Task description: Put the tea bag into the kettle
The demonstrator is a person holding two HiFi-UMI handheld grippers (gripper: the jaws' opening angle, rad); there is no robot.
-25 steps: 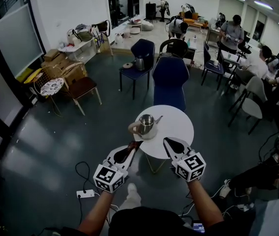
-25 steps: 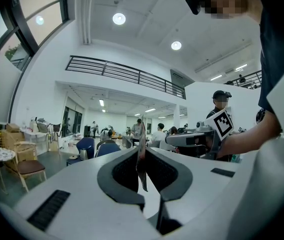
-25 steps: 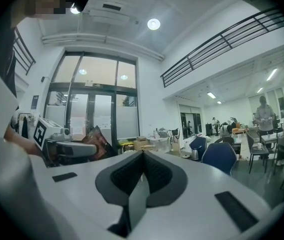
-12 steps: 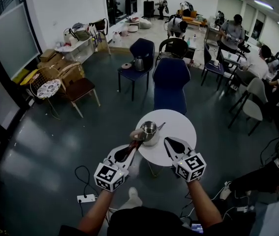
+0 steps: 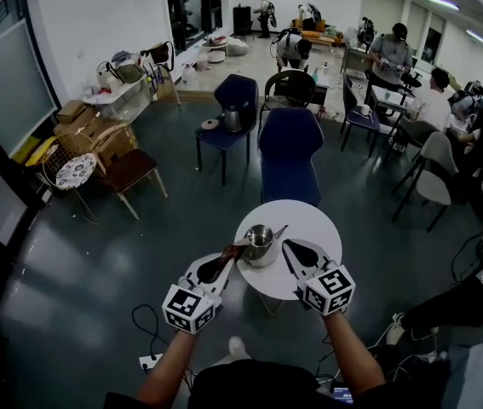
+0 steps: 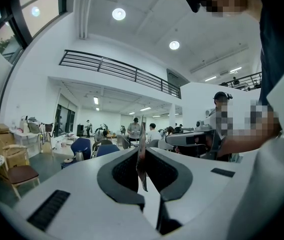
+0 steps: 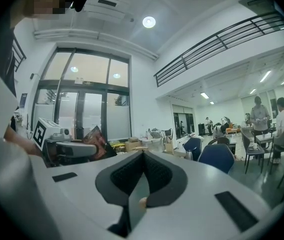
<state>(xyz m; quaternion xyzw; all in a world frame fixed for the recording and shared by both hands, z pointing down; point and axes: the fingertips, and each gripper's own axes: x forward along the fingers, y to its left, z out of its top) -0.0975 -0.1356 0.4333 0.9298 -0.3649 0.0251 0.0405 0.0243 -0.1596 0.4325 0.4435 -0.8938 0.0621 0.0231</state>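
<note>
At the lower centre of the head view, now closer to the round white table (image 5: 311, 227) than a second ago, with the flat dark-red tea bag (image 5: 234, 251) pinched in the left gripper (image 5: 222, 262) just beside the small shiny steel kettle (image 5: 260, 241) and the right gripper (image 5: 288, 247) pressed together empty, so nearly placed for the drop.

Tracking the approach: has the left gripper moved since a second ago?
Yes. Left gripper, holding the tea bag, has come forward, nearer the kettle on the table.

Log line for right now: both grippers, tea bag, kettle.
left gripper: shut on tea bag | right gripper: shut, empty | kettle: on white table | step: tea bag not in kettle yet
</note>
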